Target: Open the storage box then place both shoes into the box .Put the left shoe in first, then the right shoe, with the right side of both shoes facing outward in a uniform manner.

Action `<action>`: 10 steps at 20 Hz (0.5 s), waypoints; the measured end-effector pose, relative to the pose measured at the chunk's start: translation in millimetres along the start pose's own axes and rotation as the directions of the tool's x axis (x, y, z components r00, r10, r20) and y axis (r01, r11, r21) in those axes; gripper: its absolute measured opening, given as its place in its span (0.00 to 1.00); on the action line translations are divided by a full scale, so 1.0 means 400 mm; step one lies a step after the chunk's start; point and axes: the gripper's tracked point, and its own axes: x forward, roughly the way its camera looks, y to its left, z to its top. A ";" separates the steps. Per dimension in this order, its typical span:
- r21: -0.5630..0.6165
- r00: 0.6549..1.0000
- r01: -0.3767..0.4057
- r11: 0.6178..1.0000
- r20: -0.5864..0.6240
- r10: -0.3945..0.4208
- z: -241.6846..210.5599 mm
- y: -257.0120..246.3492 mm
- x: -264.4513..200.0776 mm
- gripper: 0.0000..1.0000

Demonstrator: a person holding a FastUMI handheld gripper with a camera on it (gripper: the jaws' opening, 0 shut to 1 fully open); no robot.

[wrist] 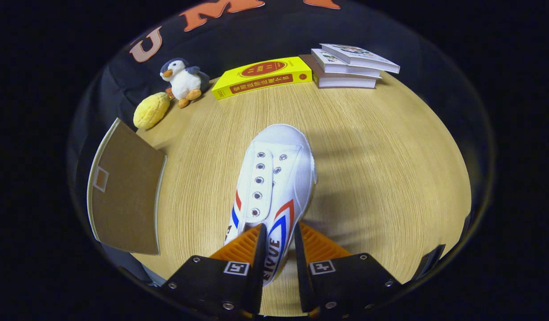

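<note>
We see the gripper (278,249) with its fingers closed on the side wall of a sneaker (274,187), one finger inside the opening and one outside. The sneaker's toe points away from the fingers, out over the wooden table (381,169). To the left of the sneaker, a cardboard flap (125,196) stands beside the table's edge. Beyond the flap, at the table's far left, lies a plush bun (151,110), with a plush penguin (184,81) just behind it. Right of the penguin a thick book (262,76) lies flat, and further right a stack of three books (348,67) sits just beside it.
</note>
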 end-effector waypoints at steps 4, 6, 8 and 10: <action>0.136 0.999 -0.035 0.990 -0.007 0.036 0.001 -0.013 0.002 0.12; 0.196 0.999 -0.052 0.979 0.007 0.051 0.004 -0.012 -0.001 0.06; 0.236 0.993 -0.120 0.964 0.051 0.111 0.016 0.012 -0.015 0.05; 0.262 0.982 -0.185 0.947 0.094 0.166 0.044 0.053 -0.035 0.04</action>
